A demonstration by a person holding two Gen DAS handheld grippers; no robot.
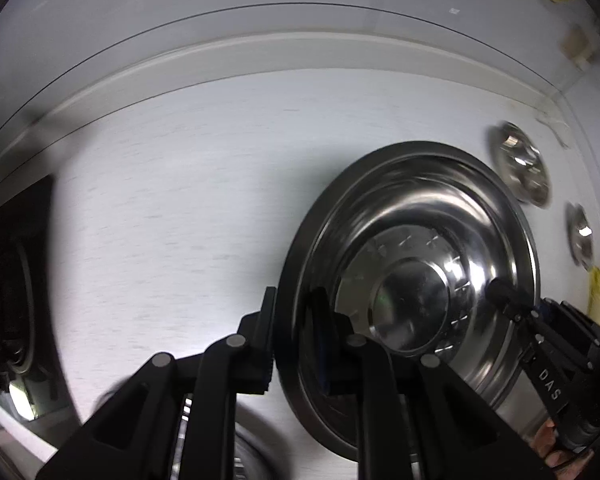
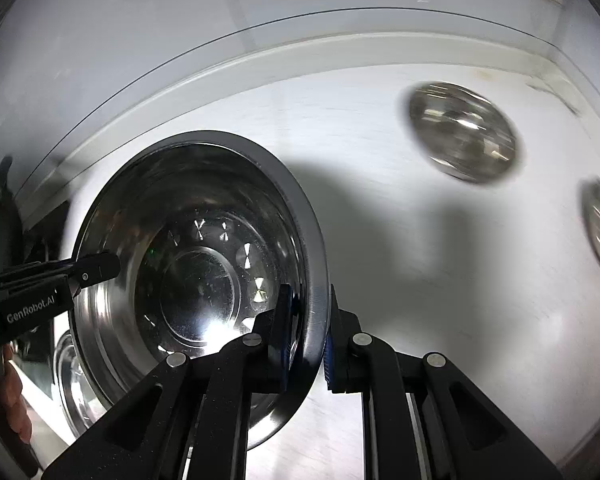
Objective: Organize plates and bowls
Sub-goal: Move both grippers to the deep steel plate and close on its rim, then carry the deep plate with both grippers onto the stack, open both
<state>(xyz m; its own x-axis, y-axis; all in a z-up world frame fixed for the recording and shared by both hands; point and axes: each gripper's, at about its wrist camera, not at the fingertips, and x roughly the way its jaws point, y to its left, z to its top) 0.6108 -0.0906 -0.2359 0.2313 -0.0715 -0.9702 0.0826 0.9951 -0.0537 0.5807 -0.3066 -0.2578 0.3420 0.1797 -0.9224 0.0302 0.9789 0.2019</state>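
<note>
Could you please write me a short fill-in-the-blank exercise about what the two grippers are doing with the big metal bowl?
1. The large steel bowl is gripped by ____ grippers at once.
2. The right gripper clamps the bowl by its ____.
3. The left gripper has one finger inside the bowl and one ____ it.
4. Besides the held bowl, ____ smaller steel dishes lie on the white table ahead.

Missing words: two; rim; outside; two
</note>
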